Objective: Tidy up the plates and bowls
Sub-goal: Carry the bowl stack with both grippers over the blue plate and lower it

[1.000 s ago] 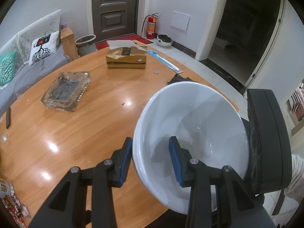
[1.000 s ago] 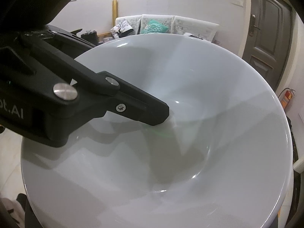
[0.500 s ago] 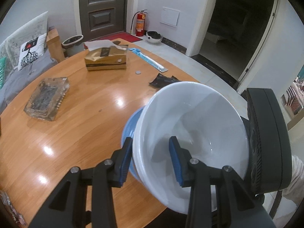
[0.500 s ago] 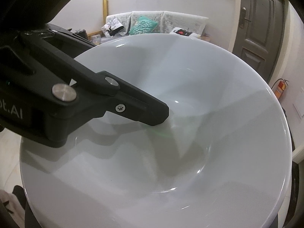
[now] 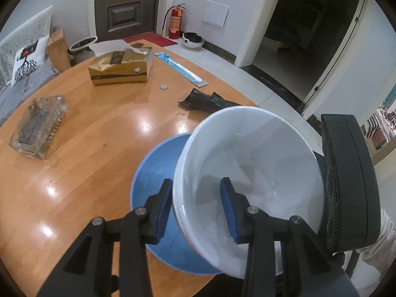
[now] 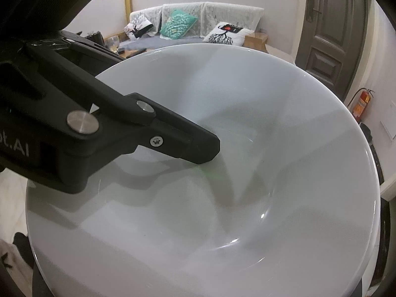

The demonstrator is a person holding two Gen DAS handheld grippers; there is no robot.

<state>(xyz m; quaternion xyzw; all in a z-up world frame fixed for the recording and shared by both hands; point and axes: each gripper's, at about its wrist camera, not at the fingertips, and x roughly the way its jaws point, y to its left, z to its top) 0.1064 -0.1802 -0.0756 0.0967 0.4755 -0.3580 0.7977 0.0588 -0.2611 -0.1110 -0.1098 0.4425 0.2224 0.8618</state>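
Observation:
My left gripper is shut on the rim of a white bowl, one blue-padded finger outside the wall and one inside. The bowl hangs tilted above a blue plate that lies on the round wooden table near its front edge. The right gripper's black body shows just behind the bowl on the right. In the right wrist view the white bowl fills the frame, and the left gripper's finger presses on its inner wall. My own right fingers are hidden, so their state is unclear.
On the table are a gold tissue box, a glass ashtray, a coin, a blue packaged item and a black wrapper. A sofa with cushions stands beyond.
Both grippers have moved with the white bowl toward the table's front edge. The blue plate has come into view beneath the bowl.

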